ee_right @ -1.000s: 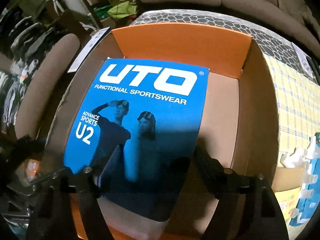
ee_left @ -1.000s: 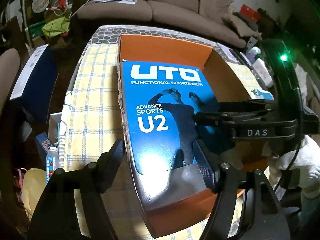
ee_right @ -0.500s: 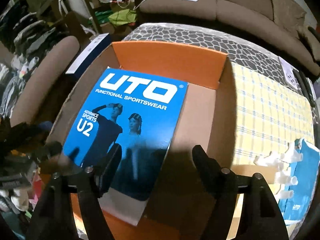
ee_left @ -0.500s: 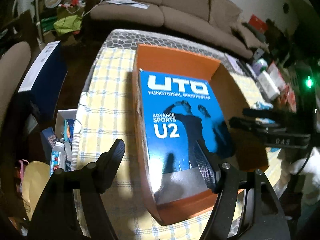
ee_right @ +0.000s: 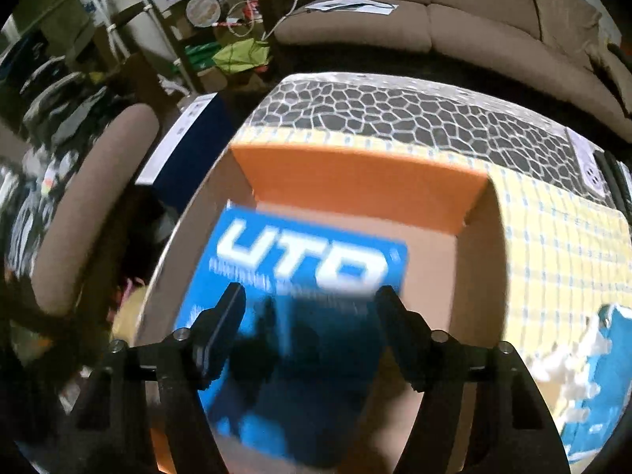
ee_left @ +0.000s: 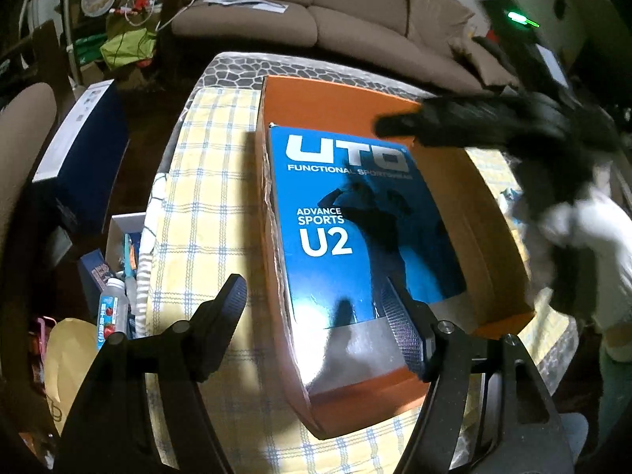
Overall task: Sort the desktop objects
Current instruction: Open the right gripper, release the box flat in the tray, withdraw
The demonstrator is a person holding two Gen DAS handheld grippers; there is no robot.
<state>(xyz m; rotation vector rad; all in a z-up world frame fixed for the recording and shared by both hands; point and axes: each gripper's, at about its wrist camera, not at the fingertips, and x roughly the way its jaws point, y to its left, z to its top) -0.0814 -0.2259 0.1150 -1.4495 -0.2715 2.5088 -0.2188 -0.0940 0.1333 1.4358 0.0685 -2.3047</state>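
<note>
Blue UTO package point(ee_left: 355, 229) lying flat in the orange box point(ee_left: 489, 229), ahead of both tongs. Left tongs point(ee_left: 316, 324) and right tongs point(ee_right: 310, 326): jaws wide apart, empty. Package probably light, stiff, glossy; best pinched by an edge.

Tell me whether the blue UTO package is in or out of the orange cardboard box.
In. The blue UTO package lies flat inside the orange cardboard box, against its left wall.
</note>
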